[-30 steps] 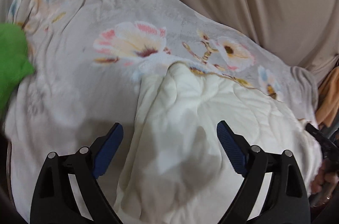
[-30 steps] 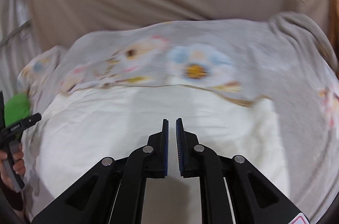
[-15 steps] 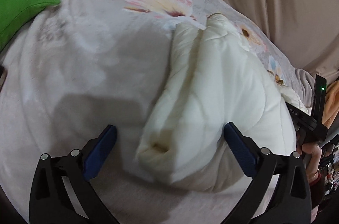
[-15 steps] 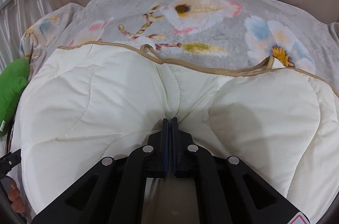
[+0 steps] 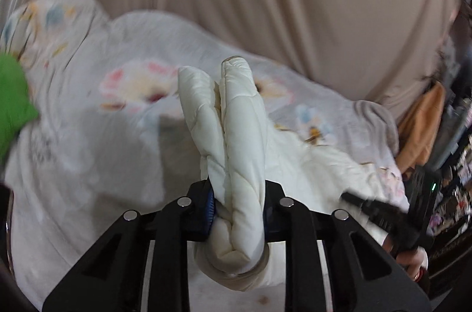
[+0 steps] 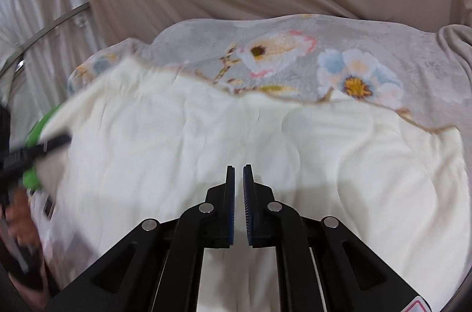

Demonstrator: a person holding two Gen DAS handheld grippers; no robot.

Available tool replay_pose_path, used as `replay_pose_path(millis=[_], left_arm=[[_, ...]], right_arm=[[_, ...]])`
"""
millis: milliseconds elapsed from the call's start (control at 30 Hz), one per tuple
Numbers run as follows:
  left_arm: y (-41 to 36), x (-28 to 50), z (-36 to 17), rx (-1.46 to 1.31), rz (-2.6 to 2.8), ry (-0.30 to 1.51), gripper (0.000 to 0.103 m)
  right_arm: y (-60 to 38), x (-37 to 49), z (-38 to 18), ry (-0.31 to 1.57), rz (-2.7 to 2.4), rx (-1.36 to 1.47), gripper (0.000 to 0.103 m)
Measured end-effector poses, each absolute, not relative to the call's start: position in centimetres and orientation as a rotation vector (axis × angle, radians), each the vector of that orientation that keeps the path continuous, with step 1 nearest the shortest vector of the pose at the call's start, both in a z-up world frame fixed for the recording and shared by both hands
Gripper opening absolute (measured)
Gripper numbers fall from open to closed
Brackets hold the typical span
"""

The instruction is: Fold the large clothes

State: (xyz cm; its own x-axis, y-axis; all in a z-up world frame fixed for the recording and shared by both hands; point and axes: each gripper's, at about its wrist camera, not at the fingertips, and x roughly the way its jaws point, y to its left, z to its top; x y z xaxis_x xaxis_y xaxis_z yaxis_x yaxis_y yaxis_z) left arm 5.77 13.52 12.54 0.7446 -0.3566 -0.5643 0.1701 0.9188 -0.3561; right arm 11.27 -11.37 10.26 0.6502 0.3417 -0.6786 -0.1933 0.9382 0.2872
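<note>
A cream quilted garment (image 6: pixel 265 141) lies spread on a grey floral blanket (image 6: pixel 368 52). My left gripper (image 5: pixel 237 205) is shut on a doubled fold of the cream garment (image 5: pixel 236 117), which stands up between its fingers. My right gripper (image 6: pixel 239 182) is shut with only a thin slit between its pads and nothing in it, hovering over the middle of the garment. The right gripper also shows at the right edge of the left wrist view (image 5: pixel 380 214), blurred. The left gripper shows blurred at the left of the right wrist view (image 6: pixel 32 152).
The floral blanket (image 5: pixel 88 135) covers the bed. A green cloth (image 5: pixel 11 105) lies at its left edge. Beige curtains (image 5: pixel 265 2) hang behind. An orange cloth (image 5: pixel 421 126) and clutter stand at the far right.
My left gripper has closed from wide open onto the garment's folded edge and lifted it. My right gripper has drawn back a little and stays shut.
</note>
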Motion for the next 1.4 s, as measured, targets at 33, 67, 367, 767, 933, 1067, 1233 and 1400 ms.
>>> replay_pose_path(millis=[33, 67, 367, 767, 933, 1067, 1233, 1400], left_arm=[[12.6, 5.3, 13.6, -0.276, -0.317, 0.650, 0.021], [11.3, 4.7, 14.9, -0.258, -0.347, 0.625, 0.021], [-2.1, 1.8, 19.7, -0.057, -0.588, 0.560, 0.020], [-18.3, 5.1, 10.6, 0.119, -0.718, 0.798, 0.018], [-20.8, 4.5, 6.6, 0.200, -0.707, 0.829, 0.018], [-19.6, 3.4, 7.7, 0.159, -0.764, 0.798, 0.030], [-14.5, 0.3, 11.8, 0.060, -0.845, 0.749, 0.053], [-7.2, -2.6, 13.5, 0.021, -0.741, 0.708, 0.075]], right_arm=[[-11.6, 9.4, 10.1, 0.826, 0.333, 0.194, 0.007], [-11.7, 8.2, 9.7, 0.840, 0.355, 0.200, 0.007], [-12.2, 6.0, 2.5, 0.954, 0.423, 0.396, 0.000], [-22.7, -5.1, 4.0, 0.825, 0.287, 0.651, 0.006], [-27.5, -9.5, 3.9, 0.772, 0.152, 0.707, 0.010], [-29.3, -9.6, 5.7, 0.718, 0.096, 0.706, 0.011], [-30.8, -7.9, 10.3, 0.617, 0.086, 0.672, 0.049], [-30.5, -4.0, 12.3, 0.617, 0.146, 0.676, 0.075]])
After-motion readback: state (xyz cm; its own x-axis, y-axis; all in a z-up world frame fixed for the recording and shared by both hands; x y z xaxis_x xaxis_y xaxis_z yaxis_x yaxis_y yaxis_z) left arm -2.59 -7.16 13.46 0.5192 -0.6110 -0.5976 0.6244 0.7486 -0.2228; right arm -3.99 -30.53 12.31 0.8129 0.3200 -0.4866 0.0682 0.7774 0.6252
